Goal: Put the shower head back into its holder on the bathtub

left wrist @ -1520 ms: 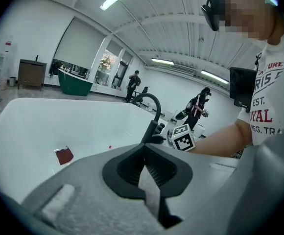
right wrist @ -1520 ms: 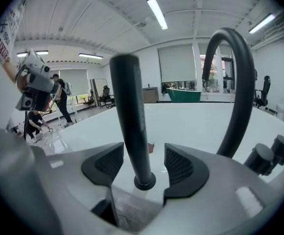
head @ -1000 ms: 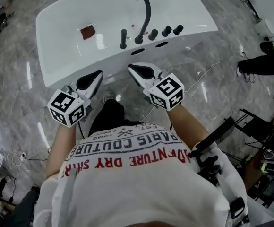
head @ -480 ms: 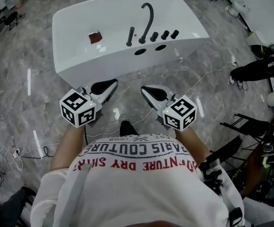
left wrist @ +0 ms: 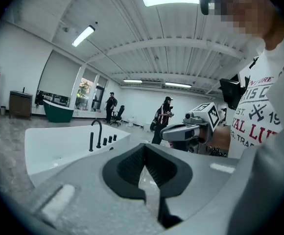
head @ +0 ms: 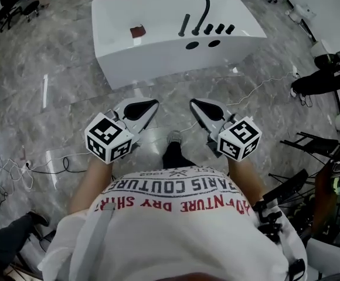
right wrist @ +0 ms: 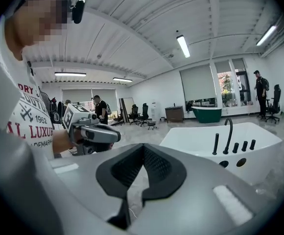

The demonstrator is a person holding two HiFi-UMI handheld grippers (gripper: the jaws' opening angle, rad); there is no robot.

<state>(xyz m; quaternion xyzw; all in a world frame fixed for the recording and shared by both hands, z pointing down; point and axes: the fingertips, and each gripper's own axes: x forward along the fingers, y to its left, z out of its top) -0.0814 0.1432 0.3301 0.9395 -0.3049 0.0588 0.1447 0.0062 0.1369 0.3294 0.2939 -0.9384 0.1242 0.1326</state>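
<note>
Black shower head (head: 184,26), well beyond jaws

bathtub (head: 158,57): on floor, ahead of person (head: 170,215)
shower head (head: 184,25): on tub rim, left of faucet (head: 205,13)
knobs (head: 220,28): right of faucet

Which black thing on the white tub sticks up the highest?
The curved spout, bent over like a hook at the top. It stands taller than the straight shower head on its left and the three short knobs on its right.
</note>
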